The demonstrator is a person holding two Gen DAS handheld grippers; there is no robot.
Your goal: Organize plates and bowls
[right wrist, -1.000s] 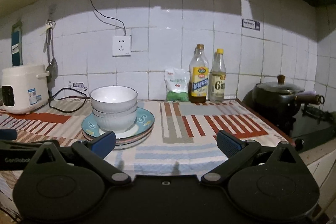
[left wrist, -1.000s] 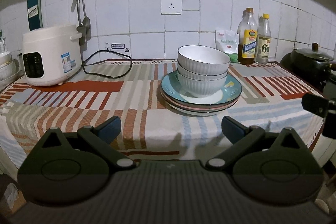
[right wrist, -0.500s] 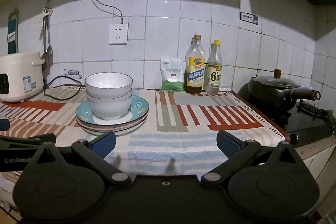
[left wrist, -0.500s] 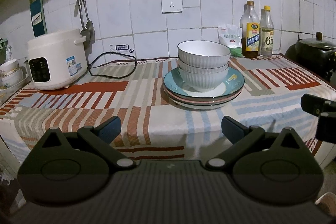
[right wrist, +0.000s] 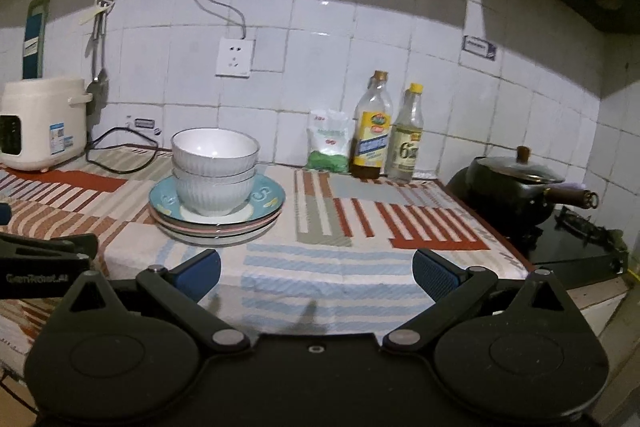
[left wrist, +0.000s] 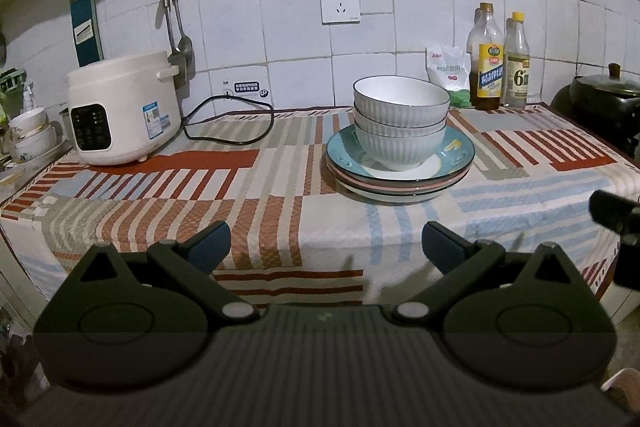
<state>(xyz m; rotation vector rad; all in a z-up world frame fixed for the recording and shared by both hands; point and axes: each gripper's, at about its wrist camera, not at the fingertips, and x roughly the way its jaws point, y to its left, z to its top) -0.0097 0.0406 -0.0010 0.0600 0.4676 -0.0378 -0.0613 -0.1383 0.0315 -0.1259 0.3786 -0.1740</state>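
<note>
Bowls (left wrist: 400,119) sit stacked on plates (left wrist: 400,179); both hand-held grippers (left wrist: 326,245) (right wrist: 316,273) gape wide, empty.

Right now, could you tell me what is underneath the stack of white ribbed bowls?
The bowls sit on a teal plate, which tops a stack of plates on the striped cloth. Rim edges suggest about three plates; the plate centres are covered.

Each tool, left (left wrist: 326,243) and right (right wrist: 316,269), is matte black: two round pivot housings, triangular cut-outs, silver pivot screws and angled link arms ending in blue textured fingers (right wrist: 434,273). The left body is ribbed; its side carries white lettering.
</note>
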